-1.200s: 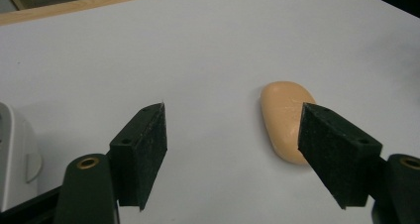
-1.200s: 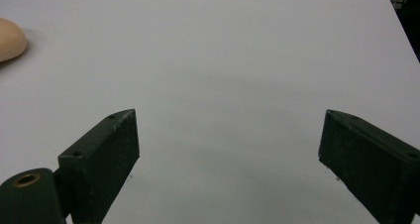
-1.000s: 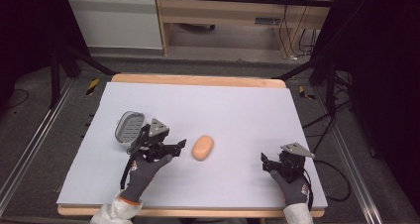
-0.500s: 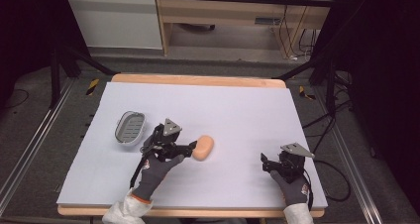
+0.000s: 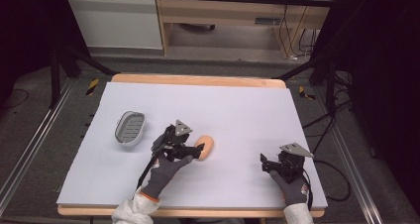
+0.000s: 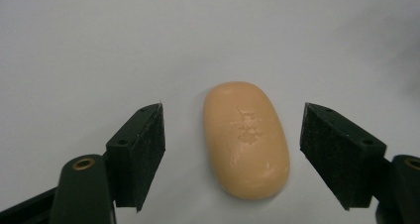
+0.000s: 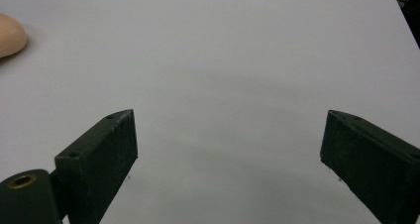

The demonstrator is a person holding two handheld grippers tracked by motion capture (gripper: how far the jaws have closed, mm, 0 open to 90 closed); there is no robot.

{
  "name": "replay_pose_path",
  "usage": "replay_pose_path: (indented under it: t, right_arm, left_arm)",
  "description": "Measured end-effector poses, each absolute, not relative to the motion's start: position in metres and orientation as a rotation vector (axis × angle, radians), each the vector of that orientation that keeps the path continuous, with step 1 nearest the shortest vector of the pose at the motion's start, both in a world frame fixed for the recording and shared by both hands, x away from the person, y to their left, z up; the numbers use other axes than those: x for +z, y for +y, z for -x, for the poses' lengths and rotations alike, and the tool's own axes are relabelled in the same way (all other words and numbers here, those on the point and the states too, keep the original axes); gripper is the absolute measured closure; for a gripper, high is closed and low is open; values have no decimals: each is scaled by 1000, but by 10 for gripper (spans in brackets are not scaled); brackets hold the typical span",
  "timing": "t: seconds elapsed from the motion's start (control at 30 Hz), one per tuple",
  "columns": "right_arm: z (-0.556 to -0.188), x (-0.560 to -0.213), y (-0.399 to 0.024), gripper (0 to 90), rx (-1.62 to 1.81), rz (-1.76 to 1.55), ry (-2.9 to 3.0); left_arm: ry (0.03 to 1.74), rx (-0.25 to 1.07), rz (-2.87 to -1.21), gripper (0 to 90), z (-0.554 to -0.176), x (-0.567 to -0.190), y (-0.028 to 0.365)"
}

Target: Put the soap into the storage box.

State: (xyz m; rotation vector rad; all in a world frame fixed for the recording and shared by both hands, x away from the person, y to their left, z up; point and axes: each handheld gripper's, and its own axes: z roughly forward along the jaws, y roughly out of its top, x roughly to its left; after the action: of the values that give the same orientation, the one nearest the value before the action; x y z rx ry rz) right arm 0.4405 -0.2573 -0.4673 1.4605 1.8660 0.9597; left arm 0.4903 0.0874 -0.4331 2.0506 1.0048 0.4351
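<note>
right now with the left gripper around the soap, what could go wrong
The soap lies between the open jaws of the left gripper, untouched. It looks smooth and rounded, so a squeeze could make it slip out. It sits nearer one jaw, so closing may shove it sideways first across the table.

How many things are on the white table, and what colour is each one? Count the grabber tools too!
Peach soap bar: 1
Grey soap dish: 1
Black grippers: 2, the left gripper and the right gripper
Total: 4
</note>
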Motion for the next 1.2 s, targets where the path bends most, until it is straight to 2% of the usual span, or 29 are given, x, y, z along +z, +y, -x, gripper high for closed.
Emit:
replay_pose_path:
  t: [0.83,1.2]
  right_arm:
    - [-441,-468,-257,76,953,-1463,1884]
    - [-441,-468,-257,76,954,-1464,1887]
  left_arm:
    - [1028,433,-2169,229,-509,-459,56]
    - [1033,405,-2214,263,-514,-470,50]
